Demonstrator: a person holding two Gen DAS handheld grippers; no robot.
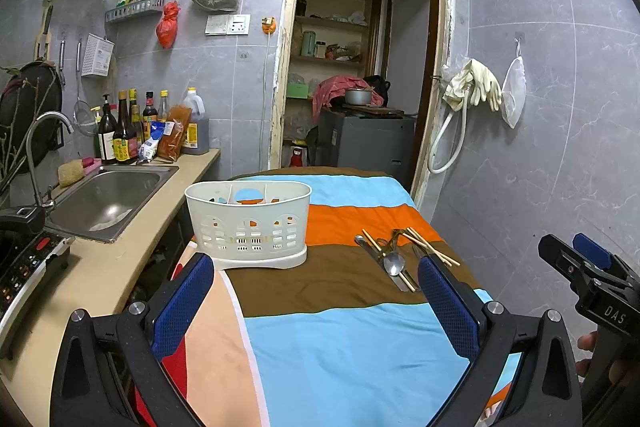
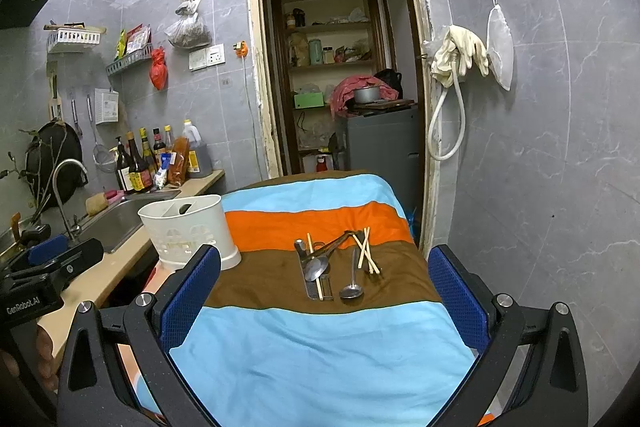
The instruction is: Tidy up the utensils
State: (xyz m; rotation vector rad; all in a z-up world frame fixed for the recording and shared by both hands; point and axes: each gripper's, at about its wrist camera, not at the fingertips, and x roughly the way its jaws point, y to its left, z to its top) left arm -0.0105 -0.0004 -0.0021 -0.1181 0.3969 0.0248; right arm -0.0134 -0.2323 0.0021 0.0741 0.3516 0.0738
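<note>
A white utensil caddy [image 1: 248,223] stands on a striped cloth [image 1: 340,339] at the table's left; it also shows in the right wrist view [image 2: 188,231]. A pile of utensils lies to its right on the brown stripe: spoons [image 2: 317,267], a ladle [image 2: 352,287], a flat metal grater [image 2: 316,283] and several wooden chopsticks [image 2: 366,251]. The pile shows in the left wrist view [image 1: 394,261]. My left gripper [image 1: 316,271] is open and empty, short of the caddy. My right gripper [image 2: 324,267] is open and empty, short of the pile.
A counter with a steel sink [image 1: 108,199], tap and sauce bottles [image 1: 128,131] runs along the left. An open doorway [image 1: 360,67] lies beyond the table's far end. A tiled wall with hanging gloves [image 1: 476,83] is on the right.
</note>
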